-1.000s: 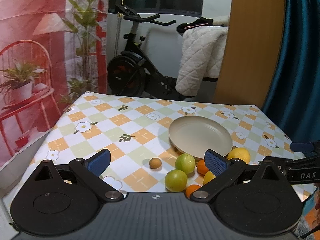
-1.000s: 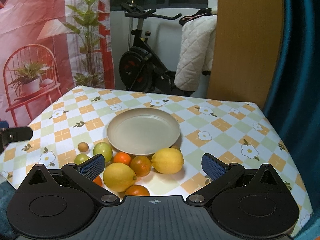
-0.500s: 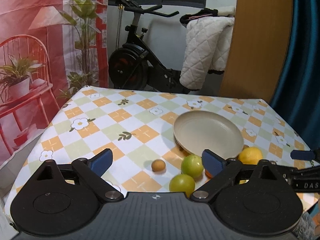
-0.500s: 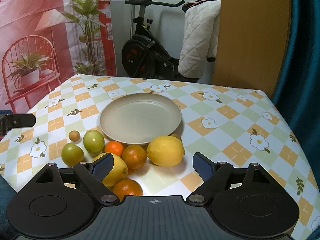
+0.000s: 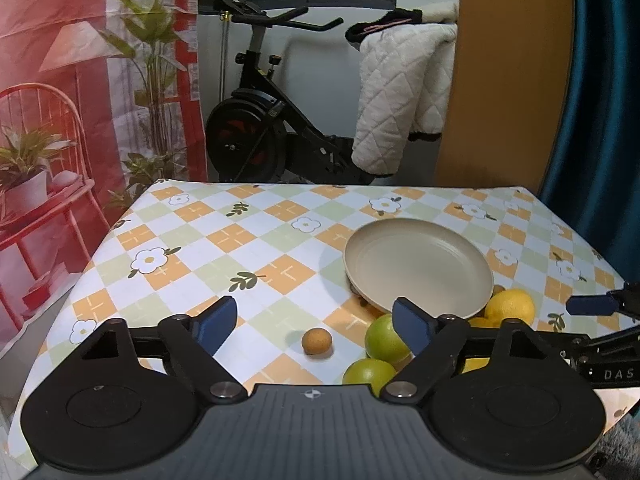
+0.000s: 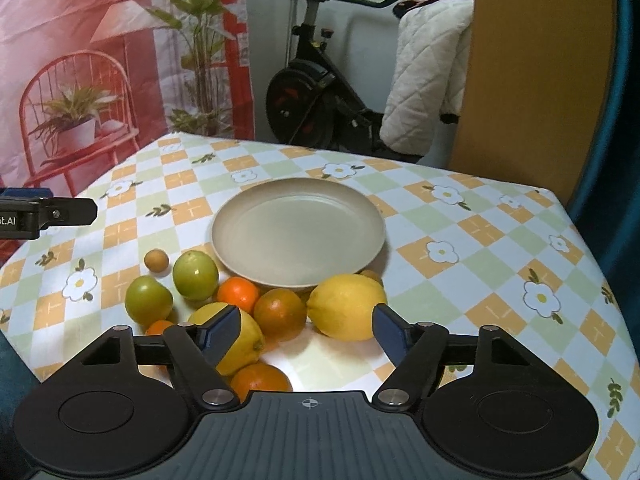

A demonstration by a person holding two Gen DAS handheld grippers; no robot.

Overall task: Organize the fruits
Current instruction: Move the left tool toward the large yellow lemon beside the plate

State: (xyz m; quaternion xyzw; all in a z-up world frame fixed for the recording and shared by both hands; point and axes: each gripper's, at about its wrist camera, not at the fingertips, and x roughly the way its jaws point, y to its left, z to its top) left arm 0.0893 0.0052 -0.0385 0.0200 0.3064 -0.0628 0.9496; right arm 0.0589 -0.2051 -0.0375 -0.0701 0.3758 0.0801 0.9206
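We hold both grippers unclenched and empty, jaws just narrowing: the left gripper [image 5: 312, 322] brackets the small round brown fruit [image 5: 316, 342] at lower centre, the right gripper [image 6: 306, 328] frames the citrus heap beside the bare beige round plate [image 6: 298, 230].

— What kind of place is this?
— A home, I think. An exercise bike [image 5: 260, 120] stands behind the table [image 5: 256, 240], a quilted blanket [image 5: 400, 96] hangs nearby, and there is a teal curtain [image 5: 600, 100].
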